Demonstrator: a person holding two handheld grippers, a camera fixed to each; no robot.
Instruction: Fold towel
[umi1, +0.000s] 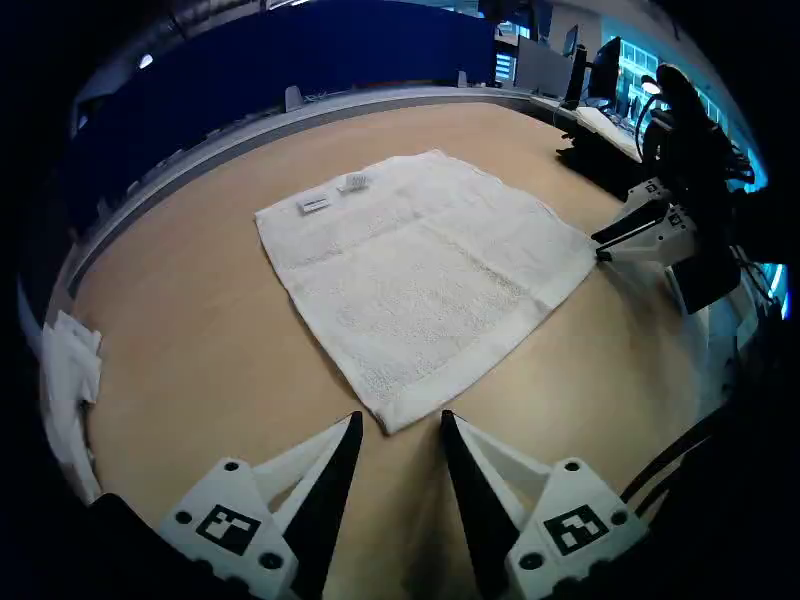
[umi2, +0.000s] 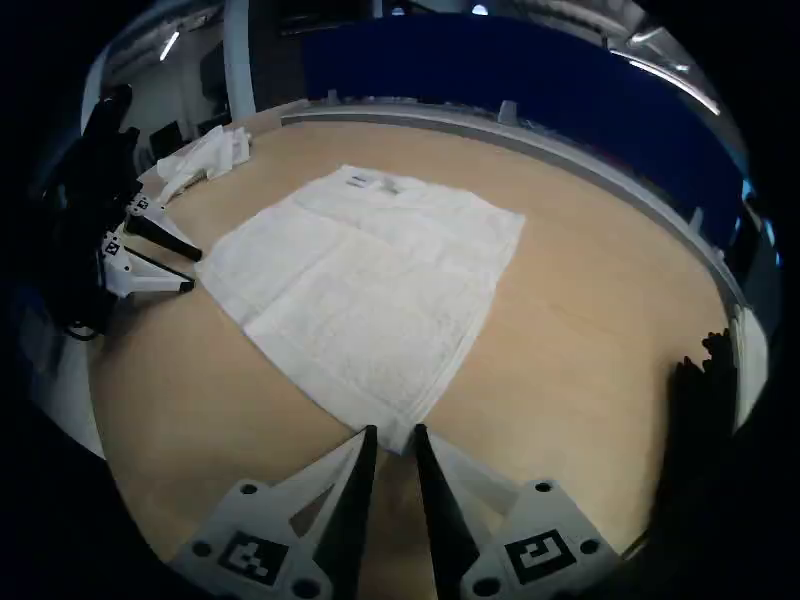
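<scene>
**Corners lined up, both grippers poised for the fold**

Tabletop first: the wide wooden table (umi1: 200, 330) gives plenty of bare room. The white towel (umi1: 420, 270) lies flat and fully spread in the middle, turned so its corners point outward. A spare heap of white cloth (umi1: 65, 390) sits well apart at the table's edge.

Now the tools! The left gripper (umi1: 398, 420) hovers low with its fingers spread, one towel corner sitting right between the tips. The right gripper (umi2: 394, 432) faces a neighbouring corner, jaws narrowed to a slim gap around it. It may already brush the cloth, though that is hard to call from this angle.

Taking neighbouring corners should let one edge lift evenly. Smallest detail: the towel's labels (umi1: 313, 204) lie face up at the far edge.
</scene>
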